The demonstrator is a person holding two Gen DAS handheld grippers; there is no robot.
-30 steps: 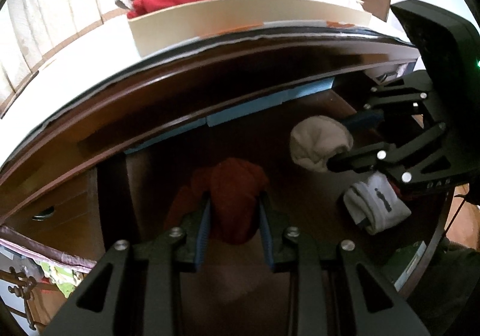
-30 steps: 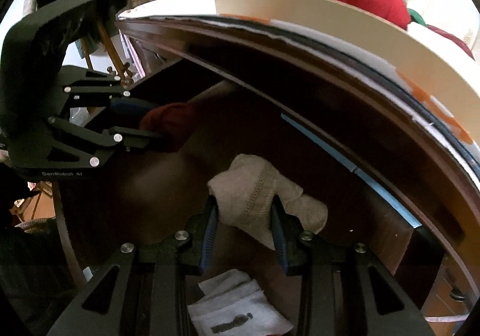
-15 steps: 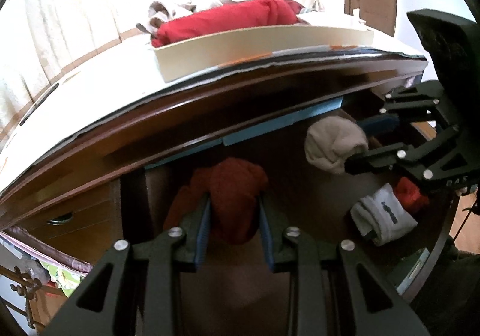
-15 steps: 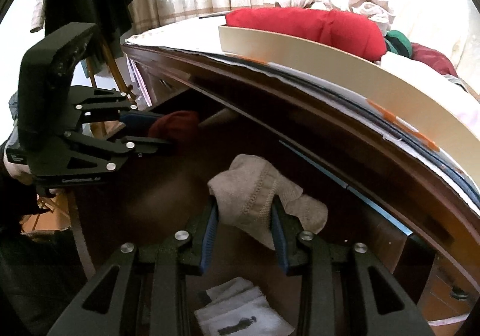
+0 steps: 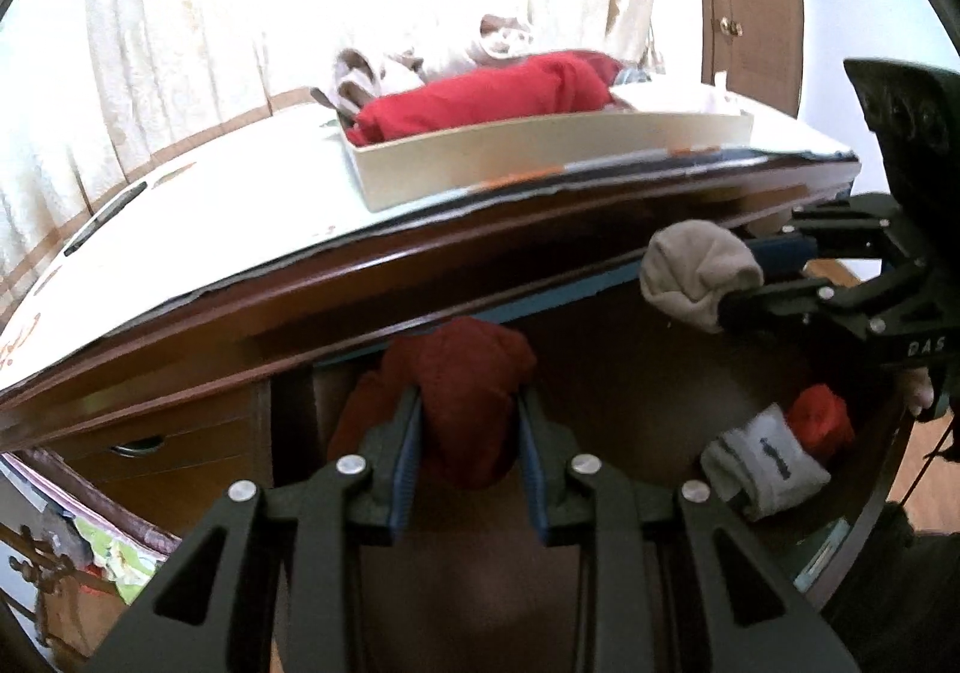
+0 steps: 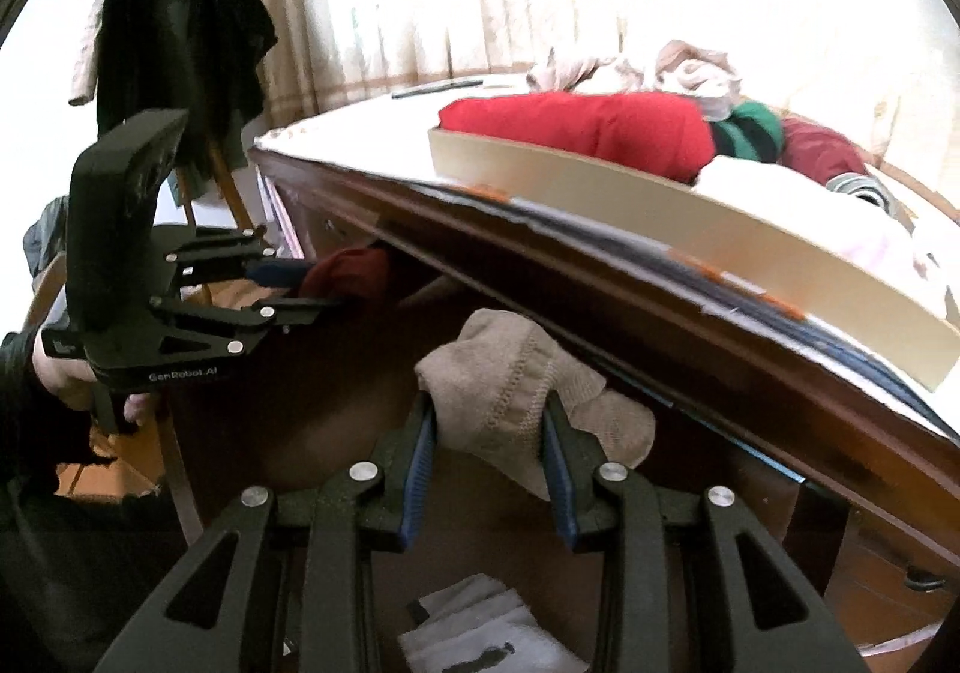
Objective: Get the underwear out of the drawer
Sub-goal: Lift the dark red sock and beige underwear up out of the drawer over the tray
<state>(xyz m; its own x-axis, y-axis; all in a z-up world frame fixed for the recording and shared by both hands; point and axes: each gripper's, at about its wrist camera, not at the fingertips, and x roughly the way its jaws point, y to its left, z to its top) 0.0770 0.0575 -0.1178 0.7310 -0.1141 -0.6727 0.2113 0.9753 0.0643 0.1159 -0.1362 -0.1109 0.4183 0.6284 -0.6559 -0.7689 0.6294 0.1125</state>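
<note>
A dark red bundle of underwear [image 5: 468, 397] sits pinched between the blue pads of the left gripper [image 5: 468, 433], held in the air over the open drawer [image 5: 648, 373], just below the dark wooden lip of the desk top [image 5: 420, 277]. Beside it the right gripper [image 6: 489, 433] is clamped on a beige bundle [image 6: 510, 373], whose loose end hangs out past the right-hand pad. Both pieces are clear of the drawer floor but not yet clear of the furniture. Down in the drawer a folded white sock [image 5: 759, 454] and a small bright red piece [image 5: 822, 424] lie together near the front corner, untouched. On top of the desk stands a cream tray [image 5: 540, 156] filled with rolled clothes, a big red roll [image 5: 486, 93] among them. The risk, as I judge it, lies in that overhanging edge — a bundle lifted straight up could catch on the lip and be dragged out of the pads, since soft cloth gives little to bite on. The beige one looks the likelier to go, its free tail dangling close to the wood. The two tools are also near each other, so a sideways swing could knock one against the other — or snag one cloth on the other's fingers.
</note>
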